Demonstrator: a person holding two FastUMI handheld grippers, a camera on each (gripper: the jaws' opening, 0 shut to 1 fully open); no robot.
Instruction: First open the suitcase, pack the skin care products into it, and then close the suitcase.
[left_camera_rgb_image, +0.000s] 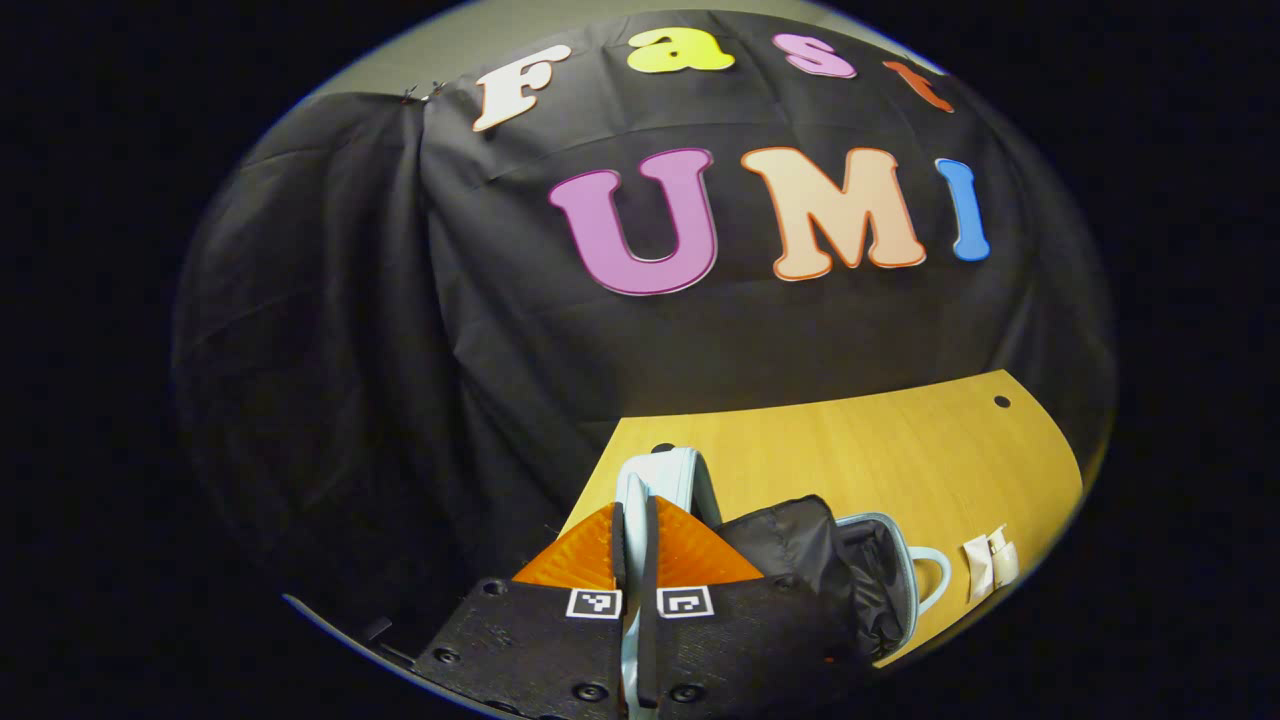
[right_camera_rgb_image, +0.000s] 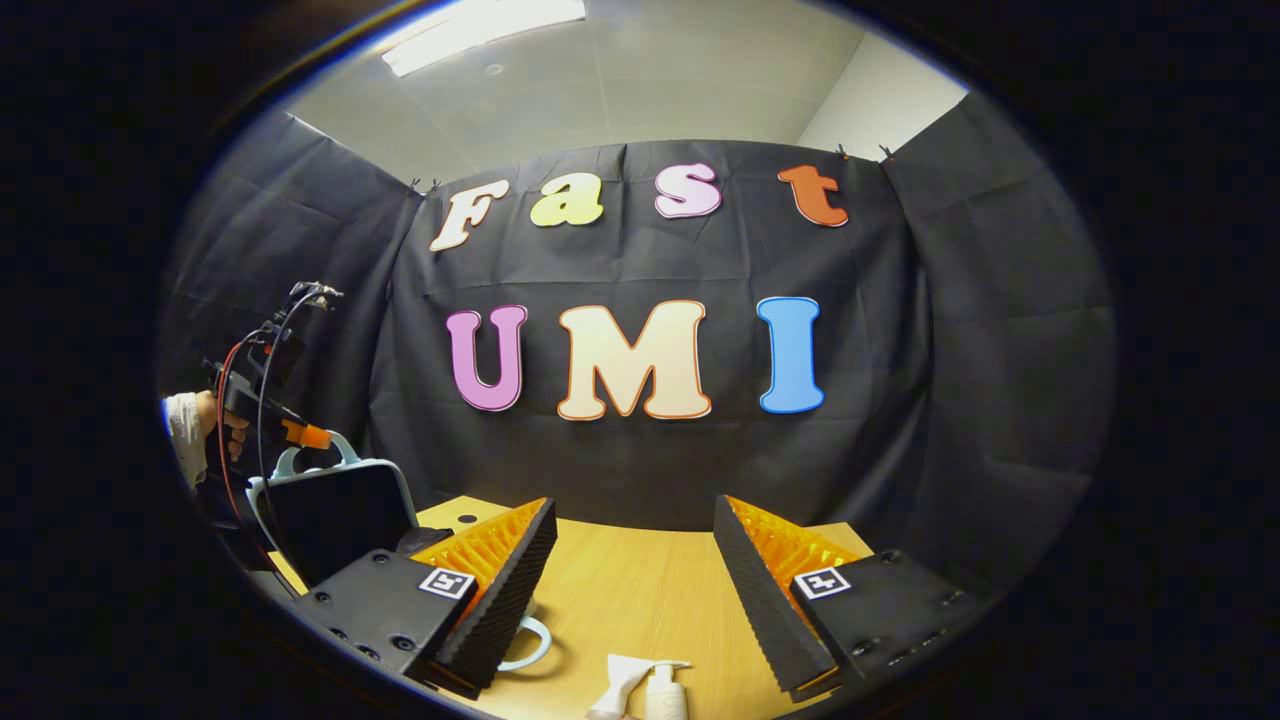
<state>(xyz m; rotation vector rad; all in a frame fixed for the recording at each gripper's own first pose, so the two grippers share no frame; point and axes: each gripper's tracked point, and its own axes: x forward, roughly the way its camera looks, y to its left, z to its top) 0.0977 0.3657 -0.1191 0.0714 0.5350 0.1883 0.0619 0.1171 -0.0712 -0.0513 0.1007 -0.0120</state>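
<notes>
A: Where is the suitcase (right_camera_rgb_image: 335, 515) found?

B: At the left end of the worktop (right_camera_rgb_image: 640, 590), with its lid (left_camera_rgb_image: 660, 490) raised upright. The lid's pale rim is pinched between the closed fingers of the left gripper (left_camera_rgb_image: 632, 545); a dark lining (left_camera_rgb_image: 800, 560) is seen beside them in the left gripper view.

A: And the right gripper (right_camera_rgb_image: 635, 565)?

B: Its fingers are spread wide and nothing is held. A white pump bottle (right_camera_rgb_image: 660, 690) is lying on the worktop just below them.

A: How is the bottle expected to handle?

B: It is judged light, stiff and somewhat slippery. The body should be taken across its width, not the pump head, which could be pressed down. The lid is judged a thin shell, so it may wobble if released.
</notes>
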